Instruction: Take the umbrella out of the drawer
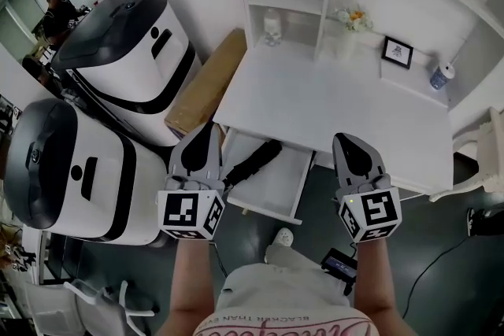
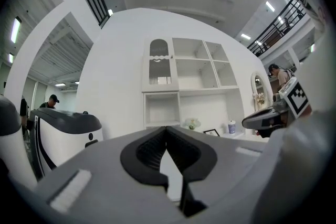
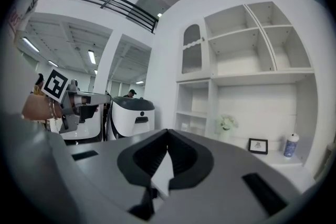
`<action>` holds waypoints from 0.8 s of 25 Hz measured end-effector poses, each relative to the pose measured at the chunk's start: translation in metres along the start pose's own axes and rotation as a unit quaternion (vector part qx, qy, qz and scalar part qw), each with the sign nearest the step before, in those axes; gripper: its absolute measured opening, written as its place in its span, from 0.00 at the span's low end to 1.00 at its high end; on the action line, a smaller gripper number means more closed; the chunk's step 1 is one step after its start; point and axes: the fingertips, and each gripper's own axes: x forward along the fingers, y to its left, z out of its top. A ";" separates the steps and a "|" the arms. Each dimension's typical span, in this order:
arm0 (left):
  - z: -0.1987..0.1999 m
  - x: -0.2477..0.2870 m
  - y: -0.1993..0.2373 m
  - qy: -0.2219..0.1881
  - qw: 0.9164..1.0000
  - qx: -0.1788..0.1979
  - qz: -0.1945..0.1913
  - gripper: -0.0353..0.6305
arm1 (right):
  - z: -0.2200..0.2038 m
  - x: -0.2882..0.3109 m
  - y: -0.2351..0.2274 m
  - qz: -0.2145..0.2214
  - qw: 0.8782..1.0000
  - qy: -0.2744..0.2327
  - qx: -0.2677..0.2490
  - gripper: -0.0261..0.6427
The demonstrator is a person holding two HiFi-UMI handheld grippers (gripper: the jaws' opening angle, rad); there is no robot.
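A black folded umbrella (image 1: 253,161) lies slantwise in the open white drawer (image 1: 277,183) under the desk (image 1: 331,110). My left gripper (image 1: 206,127) hovers just left of the drawer, near the umbrella's near end, shut and empty. To the right of the drawer, my right gripper (image 1: 346,140) is held in front of the desk's edge, also shut with nothing in it. In the left gripper view the left gripper (image 2: 167,129) has its jaws touching. In the right gripper view the right gripper (image 3: 168,132) has its jaws meeting too. The umbrella shows in neither gripper view.
Two large white-and-black machines (image 1: 126,51) (image 1: 71,173) stand at the left, with a cardboard box (image 1: 206,83) leaning between them and the desk. The shelf unit holds a bottle (image 1: 272,27), flowers (image 1: 354,18), a picture frame (image 1: 398,51) and a cup (image 1: 441,76). A white chair (image 1: 482,161) stands at the right.
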 end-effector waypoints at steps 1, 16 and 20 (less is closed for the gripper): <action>-0.004 0.009 0.000 0.007 1.000 0.000 -0.001 0.07 | -0.001 0.005 -0.005 0.000 1.000 0.002 0.001 0.05; -0.050 0.080 -0.011 0.071 0.996 -0.038 -0.034 0.33 | -0.038 0.011 -0.061 -0.056 0.997 0.041 0.031 0.05; -0.058 0.086 -0.012 0.083 0.995 -0.035 -0.045 0.44 | -0.044 0.009 -0.064 -0.070 0.995 0.054 0.038 0.05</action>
